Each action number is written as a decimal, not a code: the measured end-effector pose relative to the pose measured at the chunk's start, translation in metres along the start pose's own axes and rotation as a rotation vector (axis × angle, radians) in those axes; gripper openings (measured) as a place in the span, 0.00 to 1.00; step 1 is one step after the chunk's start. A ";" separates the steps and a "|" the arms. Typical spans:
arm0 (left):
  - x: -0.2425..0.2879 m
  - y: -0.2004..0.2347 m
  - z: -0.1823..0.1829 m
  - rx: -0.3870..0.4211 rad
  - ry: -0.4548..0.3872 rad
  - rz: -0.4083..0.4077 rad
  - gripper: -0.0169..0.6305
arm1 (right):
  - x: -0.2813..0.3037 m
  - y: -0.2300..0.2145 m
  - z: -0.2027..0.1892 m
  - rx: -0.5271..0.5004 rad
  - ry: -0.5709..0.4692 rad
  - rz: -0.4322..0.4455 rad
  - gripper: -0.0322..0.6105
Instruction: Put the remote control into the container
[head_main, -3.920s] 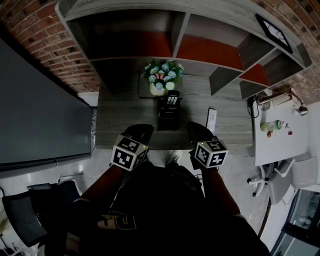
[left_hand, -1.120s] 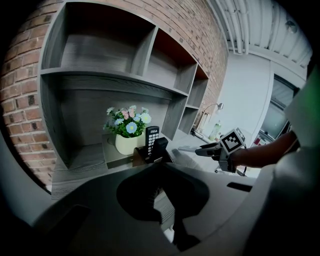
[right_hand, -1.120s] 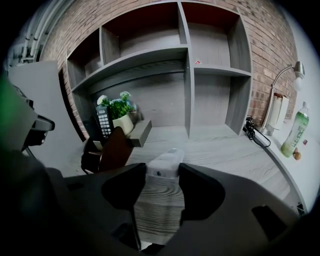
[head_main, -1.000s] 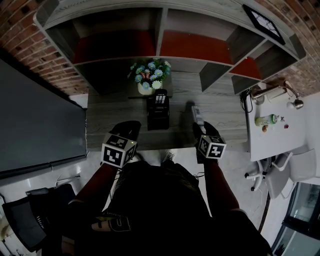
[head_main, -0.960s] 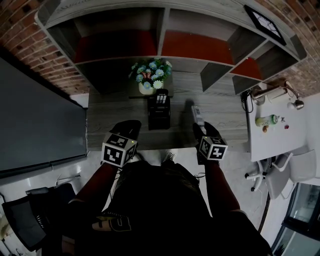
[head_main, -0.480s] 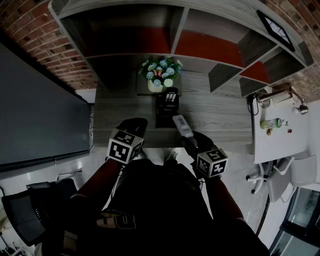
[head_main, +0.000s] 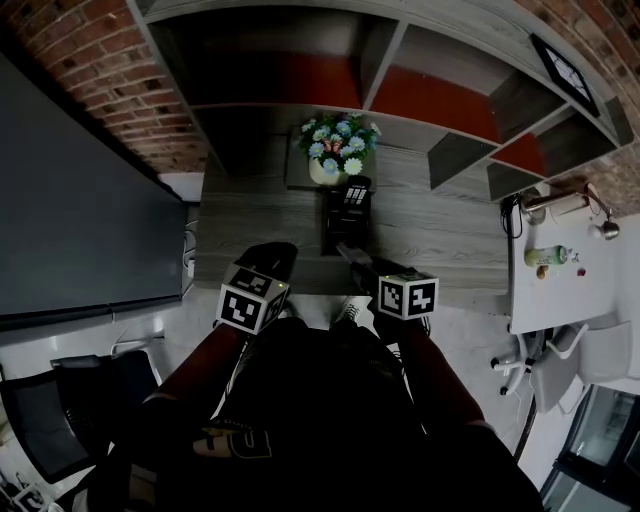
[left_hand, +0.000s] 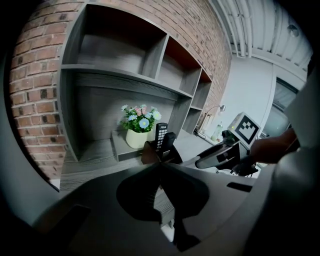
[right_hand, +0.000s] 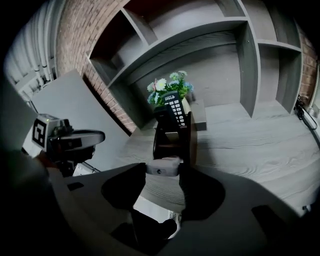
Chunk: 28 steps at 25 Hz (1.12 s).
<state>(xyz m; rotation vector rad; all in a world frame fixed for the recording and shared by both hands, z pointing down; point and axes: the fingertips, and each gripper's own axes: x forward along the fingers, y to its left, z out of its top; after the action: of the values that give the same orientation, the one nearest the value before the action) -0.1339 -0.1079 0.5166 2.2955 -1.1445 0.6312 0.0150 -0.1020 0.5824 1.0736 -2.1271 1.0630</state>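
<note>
1. The right hand-held gripper clamps the light remote control by one end, just short of the dark container on the counter.
2. A black remote already stands in the container. The incoming one could knock it or jam against it.
3. Held at one end, the long remote may pivot or slip if it catches the rim.
4. The left hand-held gripper is closed and empty, so nothing steadies the container against tipping.
</note>
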 end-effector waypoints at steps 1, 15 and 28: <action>-0.002 0.002 -0.001 -0.007 -0.002 0.006 0.04 | 0.003 -0.001 0.005 0.015 -0.001 -0.011 0.39; -0.036 0.023 -0.010 -0.045 -0.041 0.042 0.04 | -0.004 0.014 0.057 -0.072 -0.211 -0.066 0.39; -0.039 -0.012 -0.014 0.034 -0.035 -0.075 0.04 | -0.060 0.086 0.038 -0.025 -0.398 0.149 0.06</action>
<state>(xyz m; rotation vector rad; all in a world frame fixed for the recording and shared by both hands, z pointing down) -0.1473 -0.0696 0.5018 2.3750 -1.0660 0.5891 -0.0274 -0.0759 0.4823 1.2100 -2.5607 0.9447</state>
